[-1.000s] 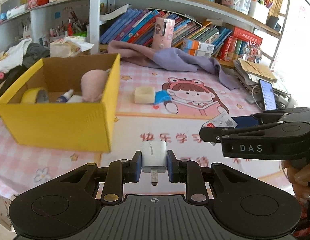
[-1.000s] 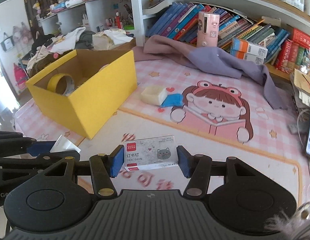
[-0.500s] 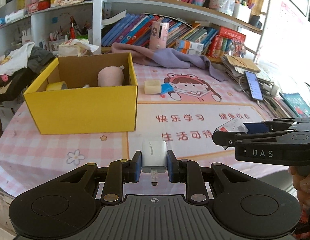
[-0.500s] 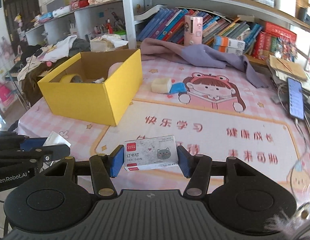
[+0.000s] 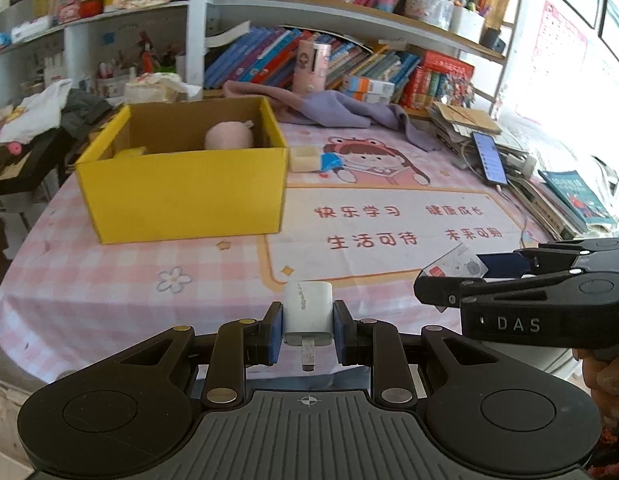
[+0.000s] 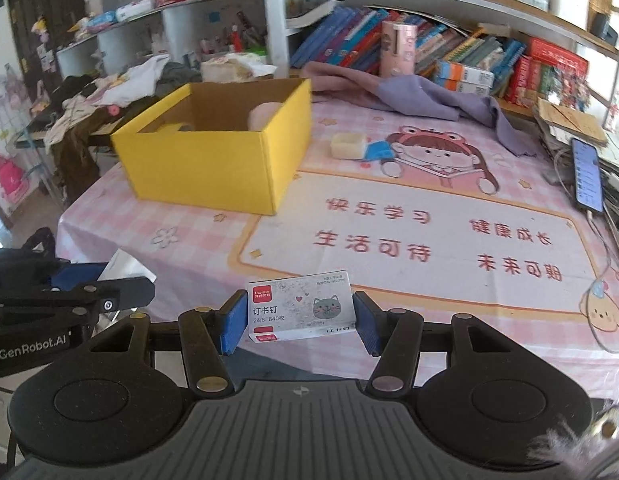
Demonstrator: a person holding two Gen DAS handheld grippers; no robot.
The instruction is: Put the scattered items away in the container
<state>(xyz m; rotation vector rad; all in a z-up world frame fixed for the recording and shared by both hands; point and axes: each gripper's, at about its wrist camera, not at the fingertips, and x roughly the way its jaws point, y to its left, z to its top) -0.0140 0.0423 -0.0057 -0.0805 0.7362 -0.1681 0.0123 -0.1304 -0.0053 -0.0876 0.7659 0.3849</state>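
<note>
Both grippers pulling back; yellow cardboard box (image 5: 181, 196) now smaller, upper left. Left gripper (image 5: 308, 330) jaws pinching white plug charger (image 5: 308, 312). Right gripper (image 6: 295, 322) jaws pinching small staple box (image 6: 301, 310). Nothing dropped in yet.

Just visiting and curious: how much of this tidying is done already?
Partly. The yellow box already holds a pink pouch and something yellow. In hand: the left gripper clamps a white charger, the right gripper a staple box. Left: a cream block and blue item on the mat.
</note>
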